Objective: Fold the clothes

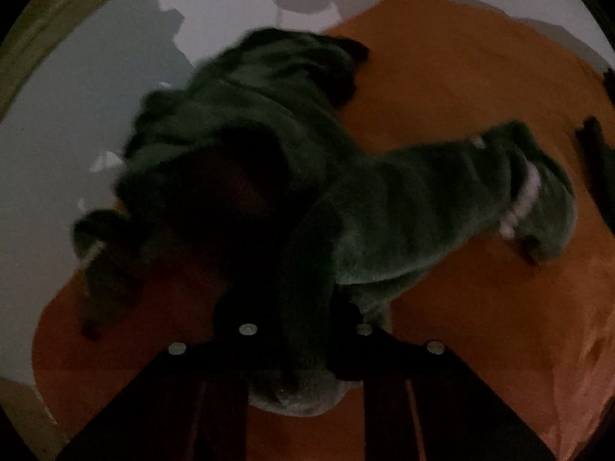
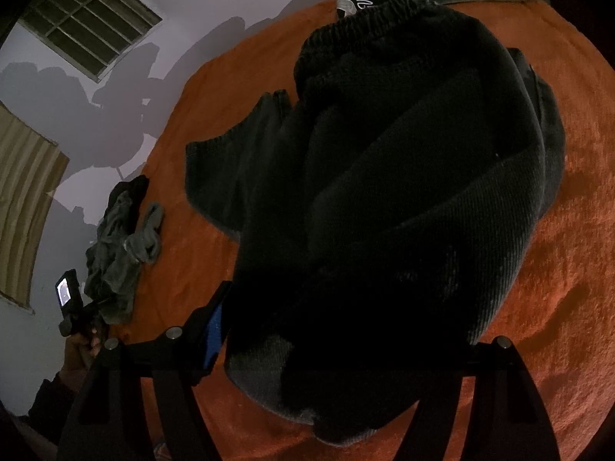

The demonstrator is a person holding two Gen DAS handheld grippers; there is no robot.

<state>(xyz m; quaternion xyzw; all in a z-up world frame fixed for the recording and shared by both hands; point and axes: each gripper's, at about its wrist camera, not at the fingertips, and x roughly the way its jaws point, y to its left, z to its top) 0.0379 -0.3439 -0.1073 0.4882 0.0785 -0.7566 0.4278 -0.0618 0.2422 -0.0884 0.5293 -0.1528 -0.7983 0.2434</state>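
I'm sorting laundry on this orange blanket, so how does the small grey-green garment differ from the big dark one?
The grey-green garment is small and pale; the dark garment is large, near black. The left tongs are shut on the grey-green one; the dark one bulges between the right tongs. Both lie crumpled on the orange blanket.

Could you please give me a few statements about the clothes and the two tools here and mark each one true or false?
1. The left tool is shut on the green garment. True.
2. The clothes lie on a blue blanket. False: the blanket is orange.
3. The right tool has a dark garment between its fingers. True.
4. The dark garment is folded flat. False: it is bunched.
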